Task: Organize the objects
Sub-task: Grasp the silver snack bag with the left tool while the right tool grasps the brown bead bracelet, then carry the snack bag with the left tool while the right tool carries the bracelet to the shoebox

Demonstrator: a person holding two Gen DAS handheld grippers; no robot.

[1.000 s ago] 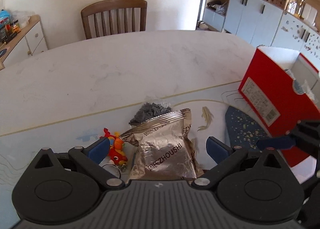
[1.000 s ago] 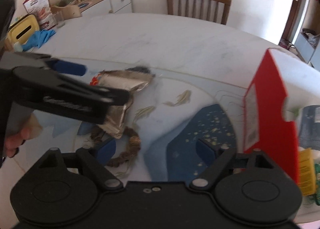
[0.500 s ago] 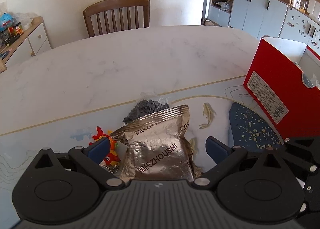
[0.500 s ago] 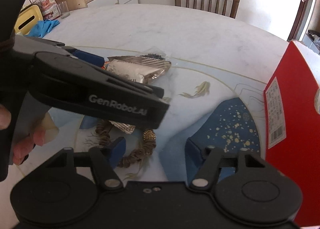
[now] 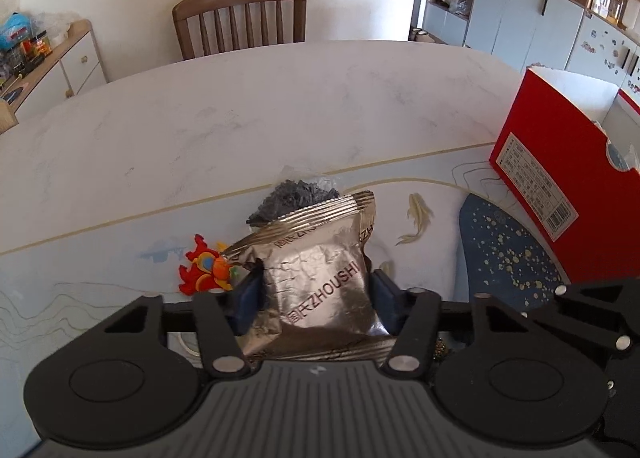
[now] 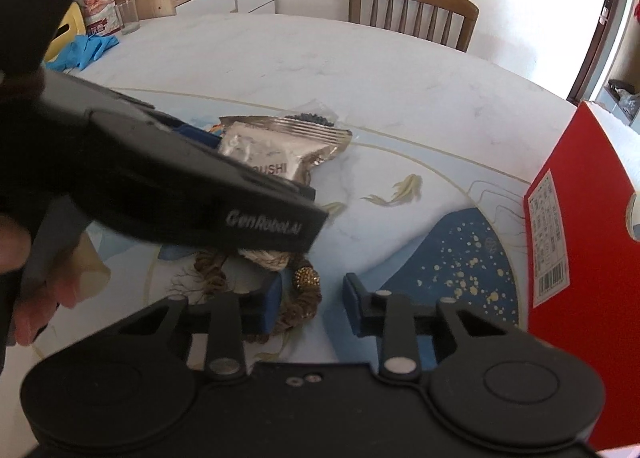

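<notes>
1. Left gripper [image 5: 316, 298]: the fingers are closing on the silver snack packet [image 5: 320, 278]. Both blue pads sit against its left and right sides, and the foil is creased between them. The packet is still low at the worktop [image 5: 240, 106], at the near edge of the printed mat [image 5: 100, 258]; whether it has cleared the surface cannot be told.
2. Right gripper [image 6: 310, 304]: the fingers are closing around the braided brown bracelet [image 6: 298, 304], which carries a gold bead [image 6: 306, 278]. The left pad is at the braid; the right pad shows a gap beside it. Judged: no firm grip yet.
3. The bracelet lies on the mat just near of the packet, partly hidden under the left gripper body in the right wrist view.
4. Remaining loose items: a red and orange toy keychain [image 5: 204, 270] just left of the packet, and a clear bag of dark pieces [image 5: 292, 198] touching the far edge of the packet.
5. The red box [image 5: 560, 198] stands open-topped at the right, well apart from the packet. It already holds some items, which are too small to identify. Judged: this is the likely destination.
6. Progress, judged: early to middle. Two items are being picked up; neither is moved yet. The keychain and the bag are untouched.
</notes>
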